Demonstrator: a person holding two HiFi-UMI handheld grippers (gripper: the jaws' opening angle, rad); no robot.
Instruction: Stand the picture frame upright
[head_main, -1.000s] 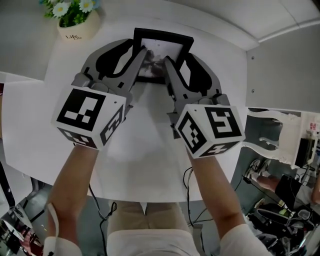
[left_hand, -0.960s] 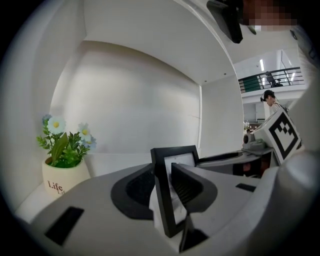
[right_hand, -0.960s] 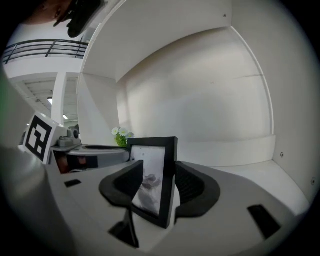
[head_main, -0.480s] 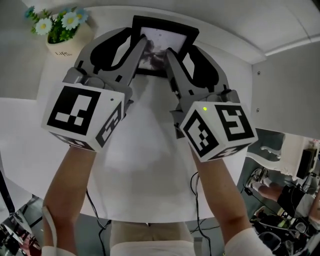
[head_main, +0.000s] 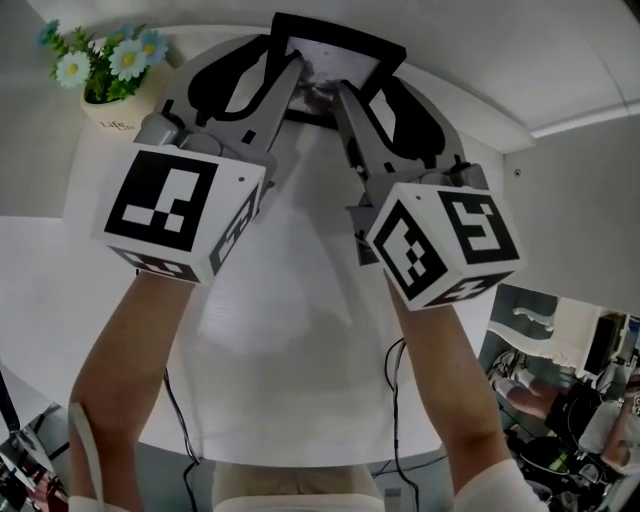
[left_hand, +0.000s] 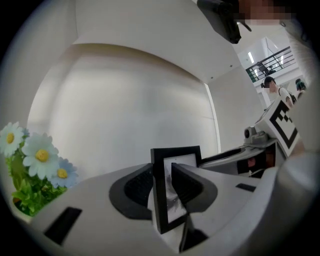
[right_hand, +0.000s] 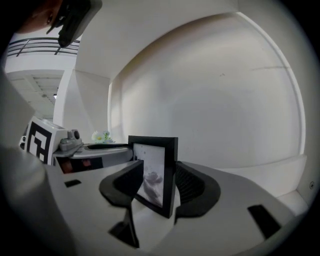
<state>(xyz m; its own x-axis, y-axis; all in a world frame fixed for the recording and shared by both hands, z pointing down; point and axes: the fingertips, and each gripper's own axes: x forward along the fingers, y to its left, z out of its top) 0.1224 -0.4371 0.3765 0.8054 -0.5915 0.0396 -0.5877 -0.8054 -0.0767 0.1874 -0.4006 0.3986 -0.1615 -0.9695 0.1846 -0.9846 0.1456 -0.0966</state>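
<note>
A black picture frame (head_main: 337, 52) with a grey photo is at the far edge of the white round table (head_main: 290, 330), and both grippers hold it. My left gripper (head_main: 292, 88) is shut on its left border and my right gripper (head_main: 347, 98) is shut on its right border. In the left gripper view the frame (left_hand: 176, 176) stands nearly upright between the jaws of the left gripper (left_hand: 165, 184). The right gripper view shows the frame (right_hand: 156, 170) the same way within the right gripper (right_hand: 159, 182). The jaws hide its bottom edge.
A small pot of daisies (head_main: 112, 75) stands at the table's far left, close to my left gripper, and shows as flowers (left_hand: 35, 167) in the left gripper view. A pale wall rises right behind the frame. Cables and clutter (head_main: 560, 420) lie on the floor to the right.
Both grippers have moved away from me toward the table's far edge with the frame in them. The frame now looks more steeply tilted up than a second ago.
</note>
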